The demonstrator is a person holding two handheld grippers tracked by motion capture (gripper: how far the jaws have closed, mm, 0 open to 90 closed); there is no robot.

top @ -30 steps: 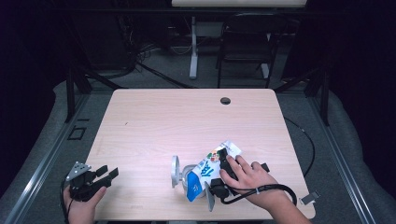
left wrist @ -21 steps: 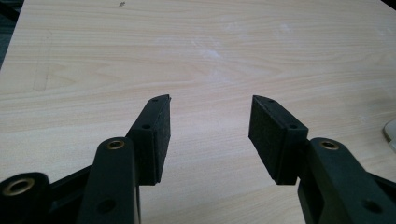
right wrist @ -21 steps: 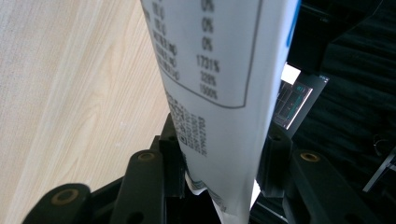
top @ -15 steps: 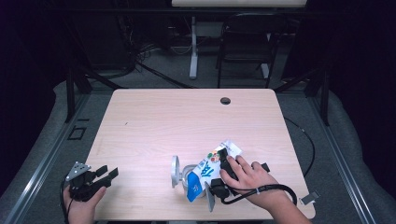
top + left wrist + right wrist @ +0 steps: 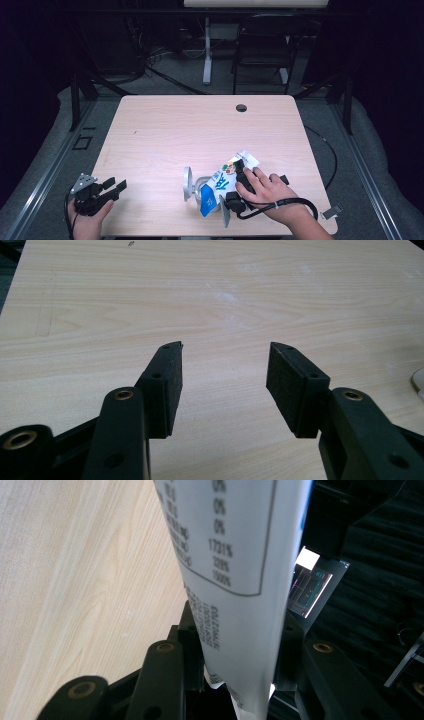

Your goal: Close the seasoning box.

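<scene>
Your right gripper [image 5: 231,186] has just been squeezing in on the white pouch [image 5: 226,180], which sits between its jaws at the table's [image 5: 200,130] five o'clock. Your left gripper [image 5: 111,187] rests wide open at seven o'clock.

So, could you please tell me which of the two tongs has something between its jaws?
The right tongs, near the table's front edge: a printed pouch sits between its closing jaws. The left tongs gape over bare wood.
</scene>
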